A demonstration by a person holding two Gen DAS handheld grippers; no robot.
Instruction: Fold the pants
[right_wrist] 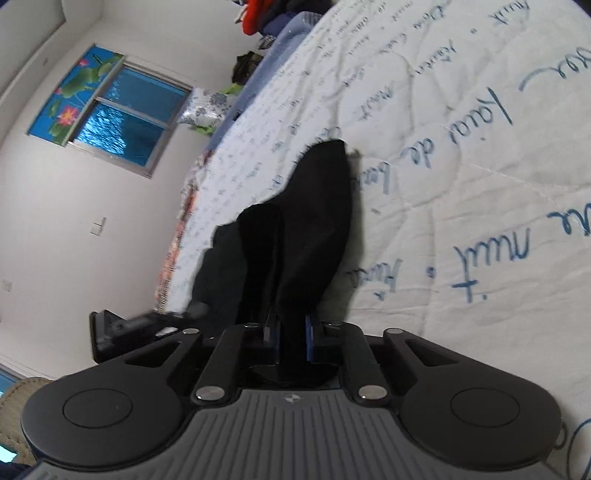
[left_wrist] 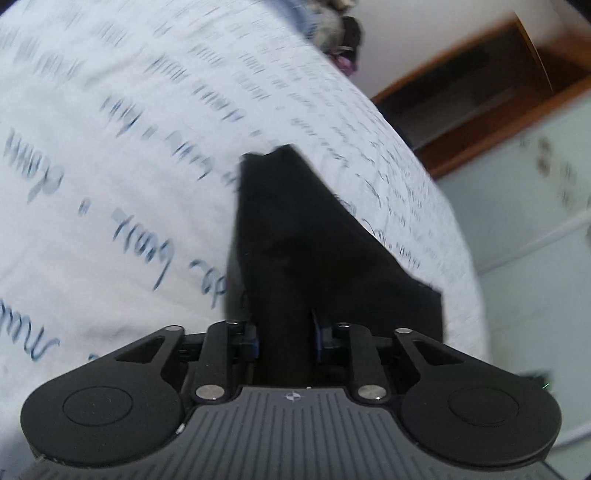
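The black pants (left_wrist: 295, 236) hang stretched from my left gripper (left_wrist: 286, 341), which is shut on a bunch of their fabric above a white bedspread (left_wrist: 110, 155) printed with blue handwriting. In the right wrist view my right gripper (right_wrist: 291, 341) is shut on another part of the black pants (right_wrist: 306, 221), which rise from the jaws and drape onto the bedspread (right_wrist: 461, 184). The blue finger pads (right_wrist: 309, 341) press the cloth from both sides. The rest of the pants is hidden behind the bunched fabric.
The bed's edge runs along the right in the left wrist view, with a brown wooden shelf (left_wrist: 480, 96) and pale floor (left_wrist: 535, 206) beyond. In the right wrist view there is a blue window (right_wrist: 122, 110), a pile of clothes (right_wrist: 269, 18) at the bed's far end, and a dark device (right_wrist: 125, 332) below the edge.
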